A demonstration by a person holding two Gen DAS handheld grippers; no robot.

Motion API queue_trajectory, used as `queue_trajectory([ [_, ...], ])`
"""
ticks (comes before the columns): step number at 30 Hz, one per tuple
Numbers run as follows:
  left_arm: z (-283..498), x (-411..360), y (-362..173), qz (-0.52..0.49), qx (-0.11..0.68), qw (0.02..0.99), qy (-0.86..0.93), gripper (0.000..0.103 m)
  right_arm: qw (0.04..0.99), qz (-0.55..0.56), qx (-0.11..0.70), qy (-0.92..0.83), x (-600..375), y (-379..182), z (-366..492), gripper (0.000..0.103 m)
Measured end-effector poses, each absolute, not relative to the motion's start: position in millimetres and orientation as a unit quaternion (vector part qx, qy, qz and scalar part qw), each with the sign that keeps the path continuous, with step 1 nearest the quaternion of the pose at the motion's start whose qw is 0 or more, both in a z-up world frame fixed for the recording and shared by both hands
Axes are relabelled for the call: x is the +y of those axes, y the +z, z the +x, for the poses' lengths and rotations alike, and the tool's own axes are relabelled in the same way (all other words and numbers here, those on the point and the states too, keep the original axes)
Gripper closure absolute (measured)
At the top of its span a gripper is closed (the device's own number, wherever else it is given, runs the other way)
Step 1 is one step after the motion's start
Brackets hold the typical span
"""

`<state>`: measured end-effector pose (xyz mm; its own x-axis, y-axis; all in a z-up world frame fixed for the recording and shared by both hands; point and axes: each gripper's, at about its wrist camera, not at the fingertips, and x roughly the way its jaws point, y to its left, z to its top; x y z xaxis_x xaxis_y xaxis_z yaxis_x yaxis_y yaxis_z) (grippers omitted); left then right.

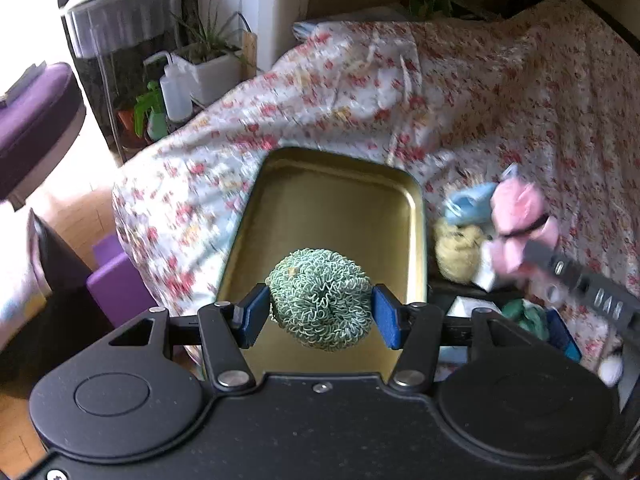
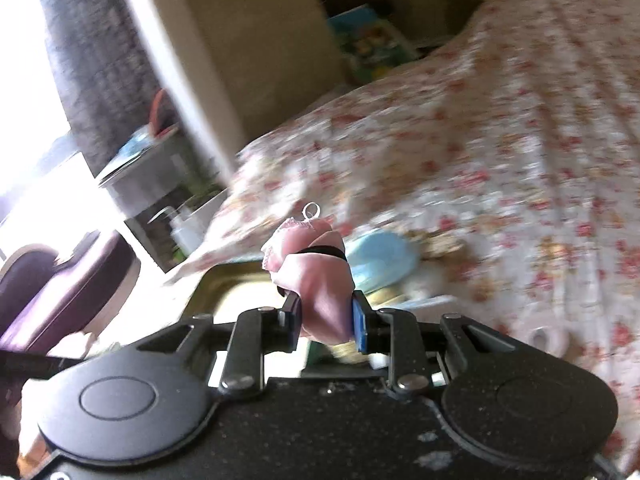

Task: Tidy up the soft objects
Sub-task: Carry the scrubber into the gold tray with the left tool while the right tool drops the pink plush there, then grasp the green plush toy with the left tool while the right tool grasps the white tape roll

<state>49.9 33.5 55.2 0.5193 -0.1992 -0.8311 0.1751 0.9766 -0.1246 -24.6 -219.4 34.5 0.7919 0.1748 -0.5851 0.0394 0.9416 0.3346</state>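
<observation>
My left gripper [image 1: 320, 314] is shut on a green curly scrubber ball [image 1: 320, 300] and holds it above the near end of a gold metal tray [image 1: 332, 184] on the floral bedspread. My right gripper [image 2: 326, 322] is shut on a pink soft fabric bundle [image 2: 316, 272] with a black band; it also shows in the left wrist view [image 1: 516, 216], held to the right of the tray. A light blue soft item [image 1: 468, 204] and a pale yellow fluffy item [image 1: 456, 252] lie right of the tray.
The floral bedspread [image 1: 500, 92] covers the bed. A box with green and blue items [image 1: 528, 316] sits at the lower right. Left of the bed are a purple block [image 1: 116, 280], plants and a squeeze bottle [image 1: 174, 92], and a purple seat [image 1: 32, 120].
</observation>
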Motion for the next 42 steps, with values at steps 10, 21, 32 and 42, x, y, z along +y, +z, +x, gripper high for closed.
queue_trajectory([
  [10,69,48,38,-0.021,0.518,0.848,-0.108,0.048,0.928,0.128,0.342,0.071,-160,38,5,0.078],
  [21,70,41,36,-0.014,0.532,0.839,-0.116,0.039,0.932,0.125,0.337,0.047,-157,22,8,0.046],
  [32,68,32,34,-0.008,0.537,0.834,-0.124,0.039,0.927,0.134,0.349,0.037,-168,15,3,0.046],
  [42,69,31,33,-0.018,0.542,0.831,-0.127,0.039,0.924,0.146,0.351,0.029,-175,18,0,0.045],
])
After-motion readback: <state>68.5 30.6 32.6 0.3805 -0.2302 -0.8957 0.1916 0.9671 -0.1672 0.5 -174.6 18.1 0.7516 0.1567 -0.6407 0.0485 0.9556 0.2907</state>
